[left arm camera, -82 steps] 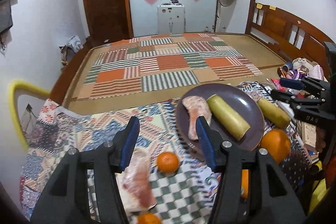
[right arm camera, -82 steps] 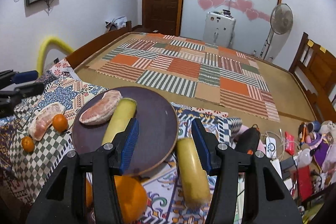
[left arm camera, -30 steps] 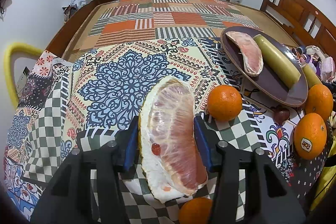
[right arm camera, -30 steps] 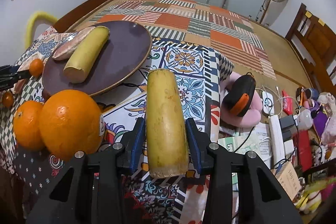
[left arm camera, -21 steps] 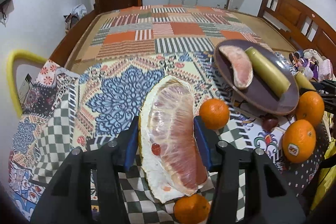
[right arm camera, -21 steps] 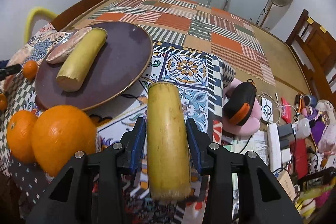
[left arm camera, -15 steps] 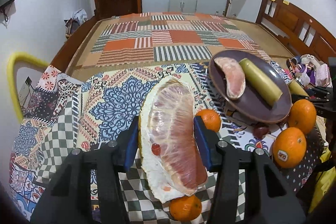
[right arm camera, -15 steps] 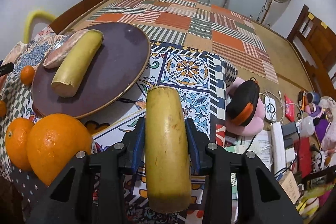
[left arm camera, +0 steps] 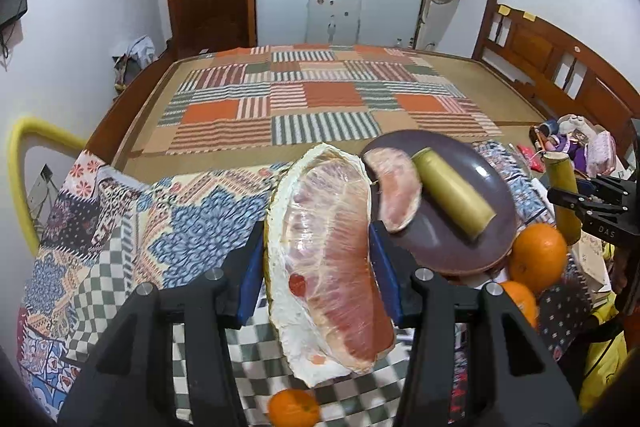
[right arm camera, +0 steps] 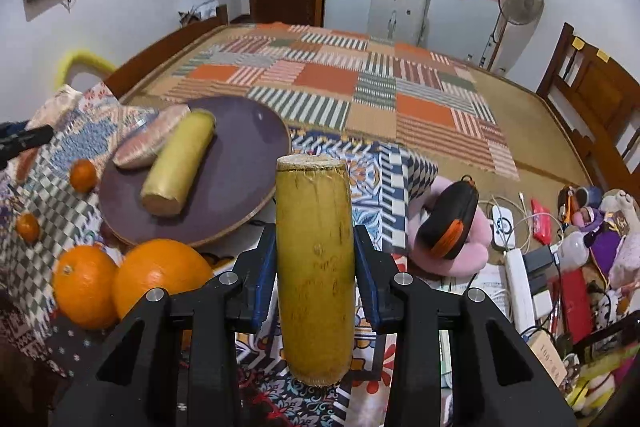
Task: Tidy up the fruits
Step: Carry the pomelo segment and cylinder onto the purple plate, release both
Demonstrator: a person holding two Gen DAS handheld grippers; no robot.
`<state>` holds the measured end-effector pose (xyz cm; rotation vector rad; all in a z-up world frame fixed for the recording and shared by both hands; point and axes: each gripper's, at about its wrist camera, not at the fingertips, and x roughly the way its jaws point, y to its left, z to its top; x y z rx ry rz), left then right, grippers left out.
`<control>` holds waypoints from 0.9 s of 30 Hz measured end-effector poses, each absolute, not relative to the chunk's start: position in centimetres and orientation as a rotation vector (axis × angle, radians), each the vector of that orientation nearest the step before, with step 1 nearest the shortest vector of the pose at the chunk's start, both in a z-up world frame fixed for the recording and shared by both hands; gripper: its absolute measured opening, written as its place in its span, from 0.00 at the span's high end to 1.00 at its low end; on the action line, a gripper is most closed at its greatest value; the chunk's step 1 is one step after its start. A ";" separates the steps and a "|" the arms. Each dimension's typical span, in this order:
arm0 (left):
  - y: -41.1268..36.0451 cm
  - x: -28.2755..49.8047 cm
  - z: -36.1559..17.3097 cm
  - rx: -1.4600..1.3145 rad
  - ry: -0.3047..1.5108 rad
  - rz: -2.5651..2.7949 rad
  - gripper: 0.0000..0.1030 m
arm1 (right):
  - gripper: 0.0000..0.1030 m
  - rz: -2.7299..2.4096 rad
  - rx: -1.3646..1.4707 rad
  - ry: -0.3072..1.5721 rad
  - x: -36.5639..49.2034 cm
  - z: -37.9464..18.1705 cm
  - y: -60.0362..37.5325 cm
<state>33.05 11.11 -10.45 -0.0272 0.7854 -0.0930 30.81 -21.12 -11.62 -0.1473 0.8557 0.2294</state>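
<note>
Both loads are up off the patterned tablecloth [left arm camera: 120,219], mid-carry. Judged step: transfer toward the round dark purple plate [right arm camera: 248,143], which already holds one pink pomelo segment [left arm camera: 396,191] and one yellow-green cut cane length [right arm camera: 176,163] lying side by side.

Left gripper [left arm camera: 318,271]: blue pads clamped on a large peeled pomelo wedge [left arm camera: 328,251], gripped across its width. The wedge hangs clear of the cloth, just left of the plate's near rim in the left wrist view.

Right gripper [right arm camera: 315,275]: pads closed on a second yellow-green cane piece [right arm camera: 314,247], held about mid-length, its far cut end pointing away from the camera. It sits above the cloth, right of the plate.

Next move, as I read it: swing each load over the plate's bare right half and lower it flat before letting go. There is room, but the cane could roll on the smooth plate.

Textures: wedge has glossy pink pulp under thin membrane, with thick white spongy pith along its left edge, soft, likely to bruise under pressure. Cane is rigid, with a waxy scuffed skin and fibrous cut ends.

Two large oranges [right arm camera: 160,275] crowd the plate's near edge; small tangerines [right arm camera: 84,175] lie on the checked cloth, one possibly hidden behind the wedge.
</note>
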 end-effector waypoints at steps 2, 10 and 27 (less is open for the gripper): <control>10.5 33.2 -10.1 -0.024 0.777 -0.107 0.52 | 0.68 0.235 -0.136 0.837 30.8 -11.1 -21.2; 7.2 34.5 -8.7 0.006 0.748 -0.159 0.52 | 0.68 0.262 -0.103 0.771 31.4 -9.0 -20.7; 4.1 39.4 -10.5 -0.031 0.798 -0.194 0.52 | 0.68 0.336 -0.060 0.756 35.8 -9.9 -17.8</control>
